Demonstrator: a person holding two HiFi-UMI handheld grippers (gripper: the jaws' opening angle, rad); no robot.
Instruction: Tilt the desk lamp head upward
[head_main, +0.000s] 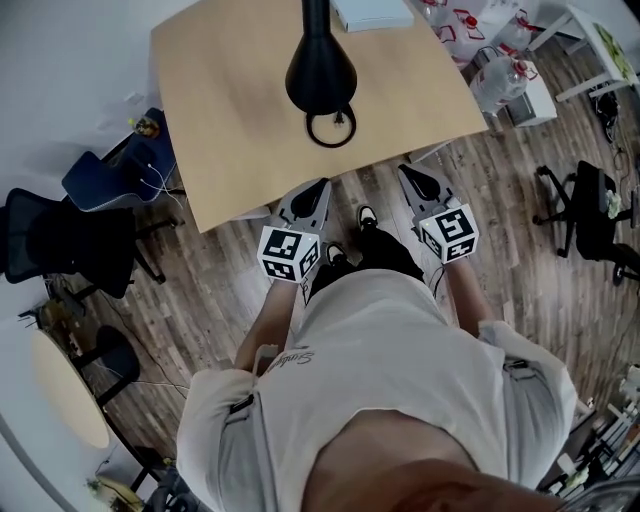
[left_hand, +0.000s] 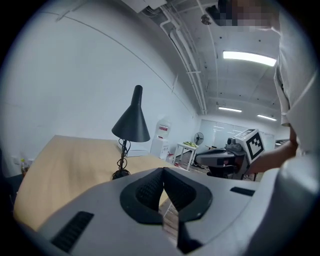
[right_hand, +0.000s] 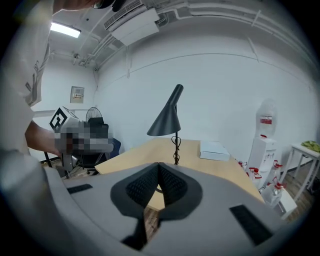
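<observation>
Desk lamp (head_main: 320, 70) stood near the middle of the light wooden table (head_main: 230, 120), toward its far side. It was all black. Its ring base (head_main: 331, 128) sat flat on the tabletop, with a thin stem and a coiled cord rising from it. The cone-shaped lamp head (right_hand: 166, 120) hung with its wide mouth facing down and its narrow neck slanting up and away.

Left gripper (head_main: 317, 188) was held at the near edge of the table, pointed toward the lamp and well apart from it. In the left gripper view the jaws were pressed together at the tips, with nothing between them.

Right gripper (head_main: 408, 172) was beside it, also at the near table edge and clear of the lamp. In the right gripper view the jaws met at the tips with nothing between them.

The marker cubes faced up toward the head camera.

A flat white box (head_main: 372, 12) lay on the far right part of the table, apart from the lamp. A water dispenser (right_hand: 262, 145) stood against the white wall past the table's right end, with large water bottles (head_main: 500, 75) on the floor near it. One black office chair (head_main: 70, 245) stood to the left of the table and another (head_main: 590, 210) well off to the right. The floor (head_main: 200, 290) was wood plank.
</observation>
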